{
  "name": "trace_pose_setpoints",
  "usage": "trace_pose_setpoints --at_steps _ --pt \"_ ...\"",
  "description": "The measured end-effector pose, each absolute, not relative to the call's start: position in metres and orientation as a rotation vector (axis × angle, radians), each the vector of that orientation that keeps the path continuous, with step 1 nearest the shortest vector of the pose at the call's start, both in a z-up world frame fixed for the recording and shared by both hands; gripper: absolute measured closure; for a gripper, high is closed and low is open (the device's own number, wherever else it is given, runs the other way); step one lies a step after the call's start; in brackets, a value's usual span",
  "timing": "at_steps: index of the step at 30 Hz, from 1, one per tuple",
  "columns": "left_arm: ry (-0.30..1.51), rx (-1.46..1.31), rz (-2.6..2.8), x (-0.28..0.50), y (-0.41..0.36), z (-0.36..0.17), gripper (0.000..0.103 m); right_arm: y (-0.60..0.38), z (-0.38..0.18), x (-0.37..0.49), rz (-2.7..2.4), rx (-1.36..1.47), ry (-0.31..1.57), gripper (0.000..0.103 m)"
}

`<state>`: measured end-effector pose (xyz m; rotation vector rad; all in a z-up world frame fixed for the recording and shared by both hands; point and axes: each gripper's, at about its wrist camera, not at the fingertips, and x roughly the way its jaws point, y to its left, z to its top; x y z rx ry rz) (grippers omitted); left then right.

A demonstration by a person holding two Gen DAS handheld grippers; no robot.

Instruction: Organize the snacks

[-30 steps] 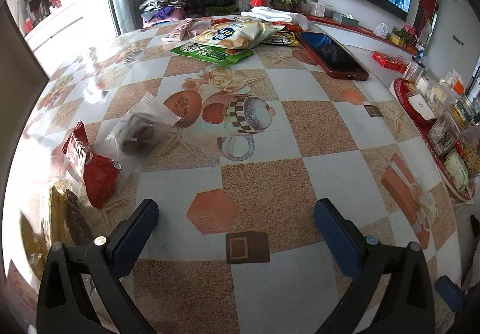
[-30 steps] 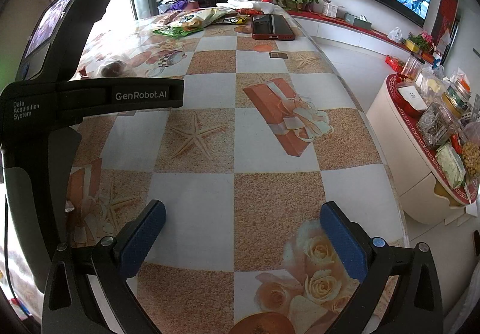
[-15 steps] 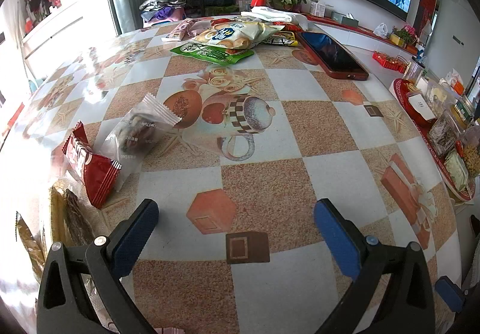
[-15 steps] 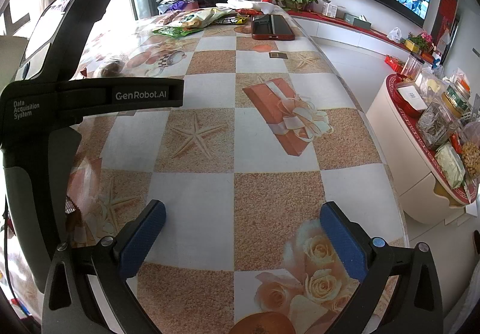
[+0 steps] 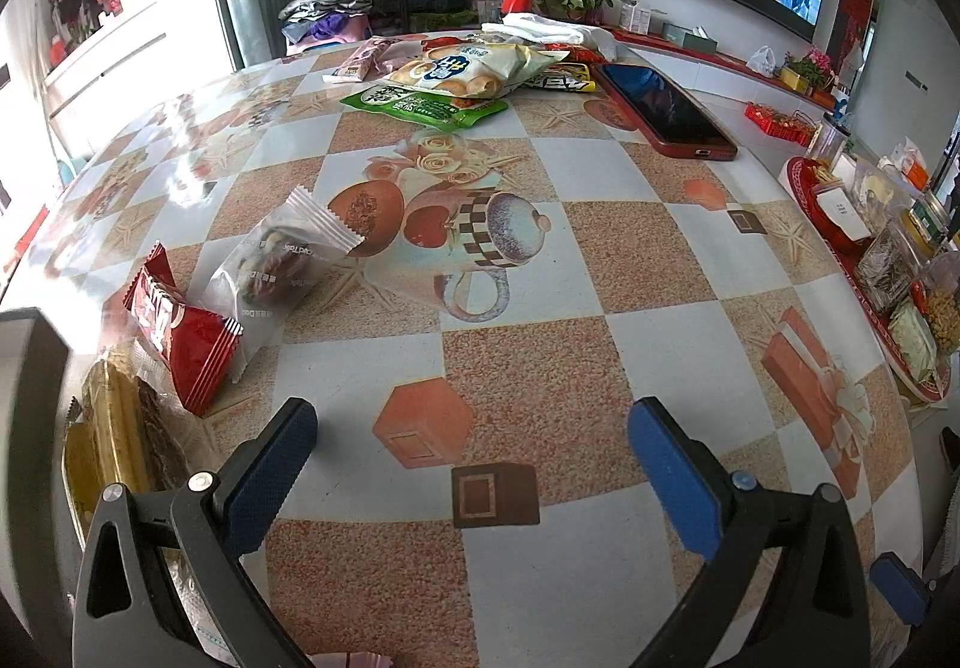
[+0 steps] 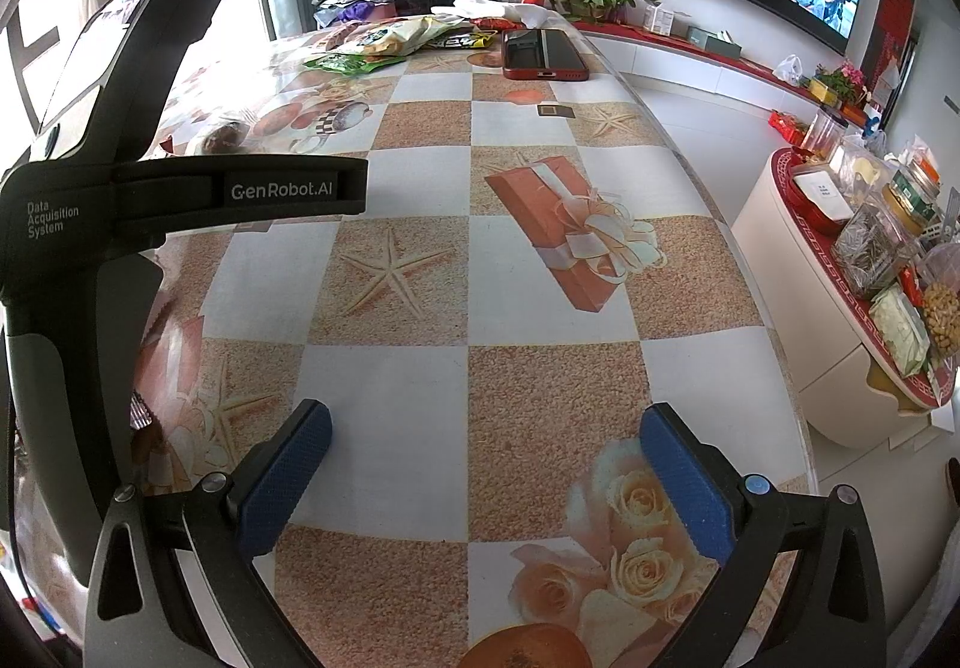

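Our patterned worktop (image 5: 600,260) lies bare between both jaws, which gape empty; red packet (image 5: 180,332) and clear packet (image 5: 282,266) wait left of the left gripper (image 5: 474,464), likely nearest picks.

Red packet (image 5: 180,329) touches clear pouch (image 5: 282,263); bigger bags (image 5: 462,68) lie well apart

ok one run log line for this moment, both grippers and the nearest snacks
left gripper: open, empty | right gripper: open, empty | red packet, clear packet: on table, left, untouched
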<state>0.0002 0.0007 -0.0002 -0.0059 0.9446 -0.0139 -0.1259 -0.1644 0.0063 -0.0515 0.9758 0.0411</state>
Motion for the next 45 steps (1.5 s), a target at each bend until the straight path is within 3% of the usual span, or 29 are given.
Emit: trace_pose_setpoints --at_steps 32,37,45 --pt "0.945 -0.012 0.006 -0.001 0.0 0.0 0.0 -0.165 0.006 -0.126 0.042 -0.05 0.975 0.0" --pt "1.075 0.048 -0.098 0.01 -0.01 0.003 0.0 -0.165 0.007 -0.126 0.042 -0.051 0.975 0.0" --pt "0.918 0.105 -0.17 -0.073 0.055 0.065 0.0 -0.165 0.006 -0.126 0.042 -0.05 0.975 0.0"
